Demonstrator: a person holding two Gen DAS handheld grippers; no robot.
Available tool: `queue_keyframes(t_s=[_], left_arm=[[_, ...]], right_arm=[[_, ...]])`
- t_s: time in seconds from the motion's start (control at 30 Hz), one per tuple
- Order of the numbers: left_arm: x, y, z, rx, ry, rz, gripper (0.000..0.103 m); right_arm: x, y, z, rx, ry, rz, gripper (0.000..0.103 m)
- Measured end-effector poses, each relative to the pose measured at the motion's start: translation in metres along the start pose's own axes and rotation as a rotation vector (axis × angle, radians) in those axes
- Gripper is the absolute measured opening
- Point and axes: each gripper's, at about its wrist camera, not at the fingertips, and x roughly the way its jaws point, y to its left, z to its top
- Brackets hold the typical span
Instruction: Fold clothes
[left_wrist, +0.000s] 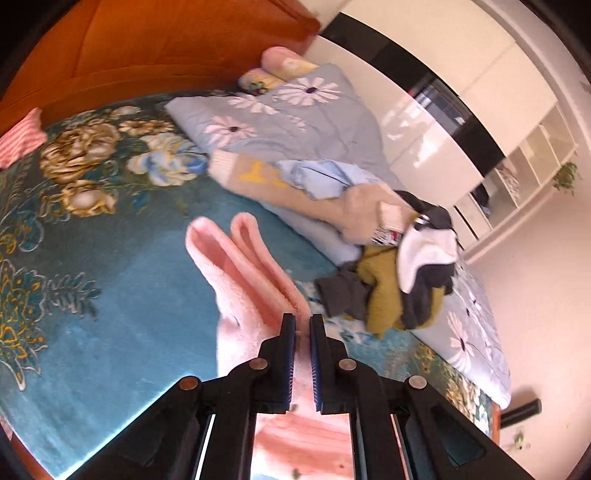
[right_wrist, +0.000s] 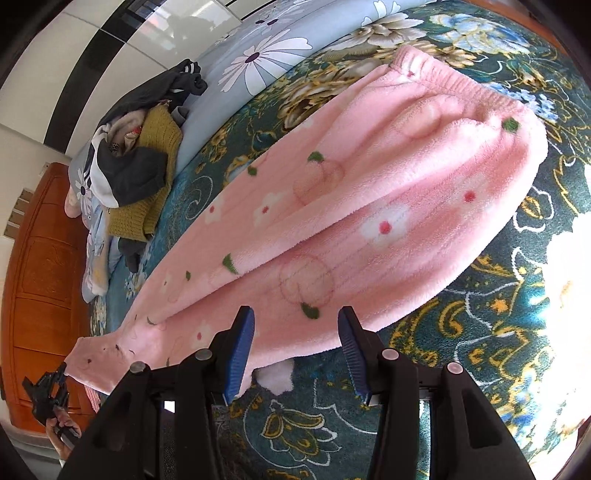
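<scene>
Pink fleece pants (right_wrist: 369, 206) with flower and peach prints lie stretched across the teal floral bedspread (right_wrist: 461, 369), waistband at the far upper right. My left gripper (left_wrist: 303, 321) is shut on the leg end of the pants (left_wrist: 251, 280), and the two cuffs fold up beyond its fingertips. In the right wrist view that left gripper (right_wrist: 61, 371) shows at the lower left in a person's hand, lifting the cuff end off the bed. My right gripper (right_wrist: 295, 325) hangs open over the near edge of the pants at mid-leg, its blue pads not pressing on the fabric.
A pile of mixed clothes (left_wrist: 399, 266), dark, mustard, beige and white, lies beside a folded blue daisy quilt (left_wrist: 295, 110). An orange wooden headboard (left_wrist: 147, 44) borders the bed, with a white wardrobe (left_wrist: 443, 110) beyond. A pink striped cloth (left_wrist: 20, 136) lies at the bed's edge.
</scene>
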Motion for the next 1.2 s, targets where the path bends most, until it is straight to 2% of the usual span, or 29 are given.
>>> queue_keyframes(t_s=[0.1, 0.23, 0.3, 0.33, 0.43, 0.57, 0.63, 0.7, 0.73, 0.93, 1.07, 1.13, 1.17, 1.2], left_arm=[[0.022, -0.074, -0.026, 0.126, 0.083, -0.103, 0.003], [0.075, -0.157, -0.083, 0.378, 0.216, -0.095, 0.003], [0.096, -0.175, -0.114, 0.426, 0.303, -0.072, 0.003], [0.101, -0.178, -0.124, 0.435, 0.319, -0.078, 0.002], [0.103, -0.174, -0.14, 0.451, 0.325, -0.037, 0.002], [0.101, -0.152, -0.134, 0.511, 0.296, 0.095, 0.005], [0.101, -0.137, -0.129, 0.57, 0.274, 0.18, 0.018], [0.102, -0.12, -0.125, 0.623, 0.263, 0.245, 0.051], [0.102, -0.111, -0.124, 0.648, 0.261, 0.273, 0.054], [0.12, -0.082, -0.13, 0.756, 0.336, 0.345, 0.057], [0.142, -0.085, -0.146, 0.889, 0.383, 0.37, 0.057], [0.157, -0.086, -0.154, 0.957, 0.392, 0.41, 0.057], [0.162, -0.085, -0.154, 0.965, 0.397, 0.42, 0.057], [0.165, -0.081, -0.151, 0.925, 0.405, 0.404, 0.057]], right_arm=[[-0.004, -0.016, -0.004, 0.038, -0.01, 0.038, 0.048], [-0.004, -0.038, -0.012, 0.105, -0.005, 0.069, 0.048], [-0.004, -0.047, -0.015, 0.14, 0.001, 0.087, 0.048], [-0.004, -0.05, -0.016, 0.147, 0.003, 0.097, 0.048], [-0.009, -0.054, -0.018, 0.128, 0.002, 0.102, 0.048], [-0.01, -0.053, -0.016, 0.102, -0.001, 0.102, 0.048], [-0.007, -0.05, -0.015, 0.091, 0.003, 0.109, 0.048], [-0.004, -0.046, -0.014, 0.08, 0.007, 0.115, 0.048], [-0.002, -0.044, -0.014, 0.069, 0.011, 0.117, 0.048], [0.014, -0.025, -0.019, 0.028, 0.054, 0.128, 0.048], [0.025, -0.023, -0.023, 0.039, 0.087, 0.124, 0.049], [0.028, -0.023, -0.023, 0.04, 0.094, 0.117, 0.049], [0.028, -0.023, -0.023, 0.041, 0.096, 0.114, 0.048], [0.029, -0.023, -0.023, 0.043, 0.098, 0.111, 0.049]])
